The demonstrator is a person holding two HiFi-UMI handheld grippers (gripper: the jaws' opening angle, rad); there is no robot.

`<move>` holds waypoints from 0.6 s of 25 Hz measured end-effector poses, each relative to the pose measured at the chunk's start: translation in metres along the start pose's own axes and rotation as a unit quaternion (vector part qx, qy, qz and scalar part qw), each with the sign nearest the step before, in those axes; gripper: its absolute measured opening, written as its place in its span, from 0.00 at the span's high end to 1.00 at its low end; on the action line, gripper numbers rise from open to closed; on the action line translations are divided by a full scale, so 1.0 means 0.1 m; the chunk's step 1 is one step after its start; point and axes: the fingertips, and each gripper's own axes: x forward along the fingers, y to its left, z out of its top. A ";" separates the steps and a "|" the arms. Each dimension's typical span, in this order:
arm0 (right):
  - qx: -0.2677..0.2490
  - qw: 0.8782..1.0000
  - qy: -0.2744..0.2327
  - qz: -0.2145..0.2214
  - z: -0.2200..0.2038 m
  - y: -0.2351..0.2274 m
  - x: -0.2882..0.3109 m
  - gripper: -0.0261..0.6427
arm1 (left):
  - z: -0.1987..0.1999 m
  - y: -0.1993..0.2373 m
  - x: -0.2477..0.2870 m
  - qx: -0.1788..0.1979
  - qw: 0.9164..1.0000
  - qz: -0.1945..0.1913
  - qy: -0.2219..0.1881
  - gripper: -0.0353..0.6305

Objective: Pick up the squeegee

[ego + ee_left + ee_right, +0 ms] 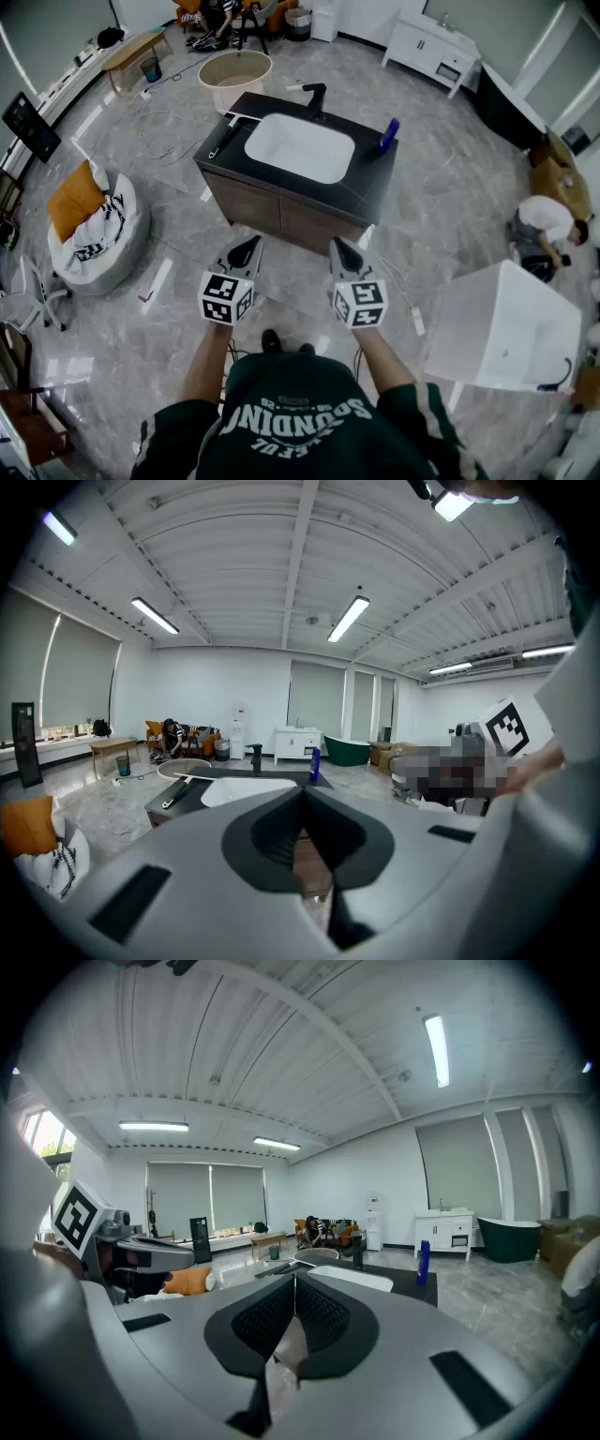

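The squeegee (225,138) lies on the left end of the black vanity counter (375,183), dark handle toward me, pale blade at the far end. It also shows small in the left gripper view as the squeegee (175,794) and in the right gripper view as the squeegee (270,1269). My left gripper (247,249) and right gripper (343,249) hover side by side in front of the vanity, well short of it. Both are shut with nothing between the jaws. Left gripper (302,794), right gripper (294,1283).
A white sink basin (300,147), black faucet (314,97) and blue bottle (388,137) share the counter. A round beige tub (236,77) stands behind, a bean bag with an orange cushion (94,225) at left, a white bathtub (511,328) and a crouching person (548,220) at right.
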 end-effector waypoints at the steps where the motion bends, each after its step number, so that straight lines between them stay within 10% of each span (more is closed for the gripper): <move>1: 0.006 1.000 -0.006 0.000 0.01 0.01 -0.01 0.96 | -0.01 0.00 -0.01 -0.001 1.000 0.000 0.000 0.94; 15: 0.008 1.000 -0.011 0.002 0.00 0.19 0.05 0.96 | -0.07 0.08 -0.08 0.000 1.000 -0.014 -0.009 0.94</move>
